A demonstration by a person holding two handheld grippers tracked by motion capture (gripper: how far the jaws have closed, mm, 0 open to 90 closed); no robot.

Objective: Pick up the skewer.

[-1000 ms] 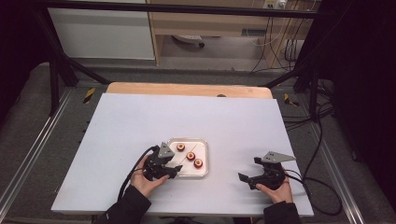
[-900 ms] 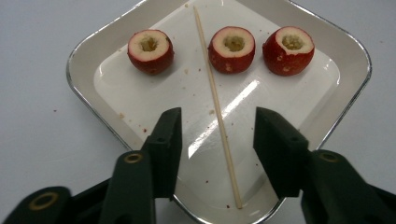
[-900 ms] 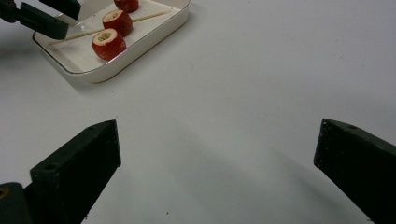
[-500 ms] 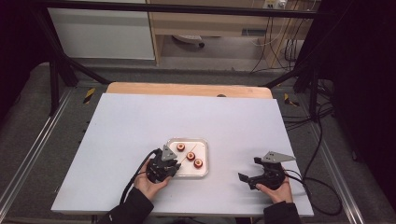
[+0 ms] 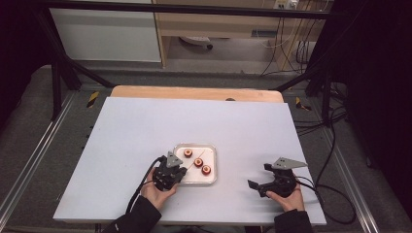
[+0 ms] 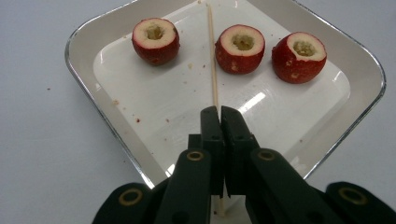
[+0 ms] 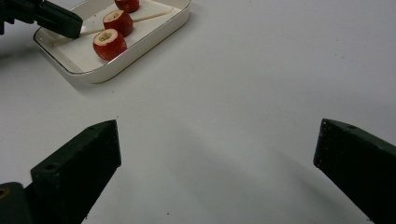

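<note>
A white tray (image 6: 84,84) holds three cored red fruits (image 6: 155,39) (image 6: 240,48) (image 6: 299,56) and a thin wooden skewer (image 6: 212,56) lying between them. My left gripper (image 6: 219,112) has just been closing and is now shut on the near end of the skewer, low over the tray's near side (image 5: 192,174). In the high view the left gripper (image 5: 180,171) sits at the tray's left corner. My right gripper (image 5: 259,175) rests on the table to the tray's right, jaws wide open and empty (image 7: 217,140).
The tray (image 7: 140,51) lies at the top left of the right gripper view, with the left gripper's jaw (image 7: 56,18) over it. A wooden strip (image 5: 194,92) runs along the far edge of the pale tabletop (image 5: 194,121). Cables (image 5: 335,194) trail off the right.
The left gripper's jaws have gone from open to shut on the skewer, and the hand has edged toward the tray. The right hand has not moved.
</note>
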